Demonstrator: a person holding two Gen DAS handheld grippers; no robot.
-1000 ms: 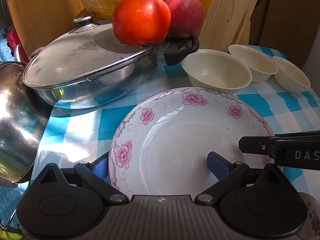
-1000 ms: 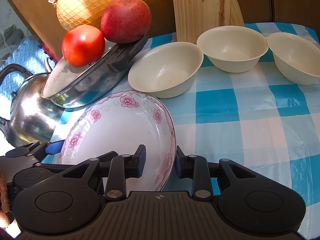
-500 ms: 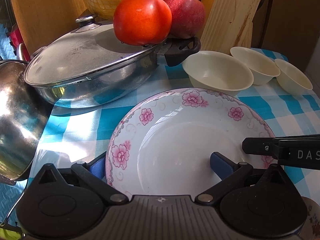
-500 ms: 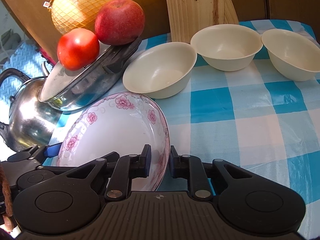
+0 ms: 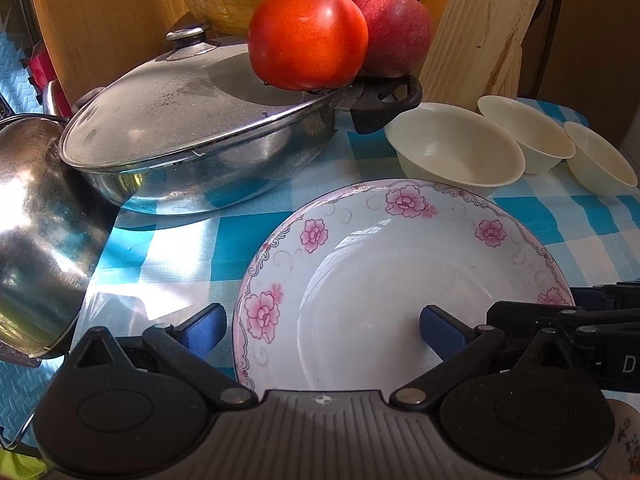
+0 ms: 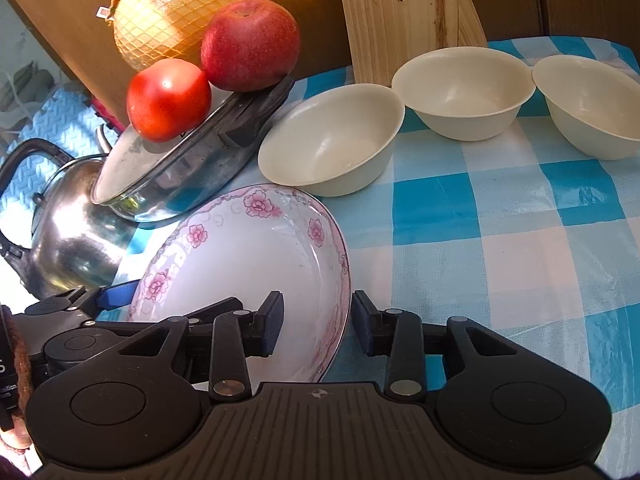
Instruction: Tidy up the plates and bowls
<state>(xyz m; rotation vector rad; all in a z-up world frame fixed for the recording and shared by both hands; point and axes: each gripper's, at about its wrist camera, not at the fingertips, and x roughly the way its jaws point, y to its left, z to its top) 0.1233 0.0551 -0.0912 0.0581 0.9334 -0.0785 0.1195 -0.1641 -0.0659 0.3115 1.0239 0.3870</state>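
Note:
A white plate with pink flowers (image 5: 384, 280) lies on the blue checked cloth; it also shows in the right wrist view (image 6: 248, 256). My left gripper (image 5: 320, 328) is open, its blue fingers astride the plate's near-left rim. My right gripper (image 6: 316, 322) straddles the plate's right rim with a gap between each pad and the rim. Three cream bowls (image 6: 332, 140) (image 6: 464, 88) (image 6: 592, 104) stand in a row behind the plate.
A lidded steel pan (image 5: 200, 140) carries a tomato (image 5: 308, 36) and an apple (image 5: 396, 24), with a netted pomelo (image 6: 176, 12) behind. A steel kettle (image 6: 68, 216) stands left. Wooden boards (image 6: 400, 12) lean at the back. The checked cloth (image 6: 540, 240) extends right.
The right gripper's fingers narrowed onto the plate's rim half a second ago, then widened a little. The plate has shifted slightly right in the left view.

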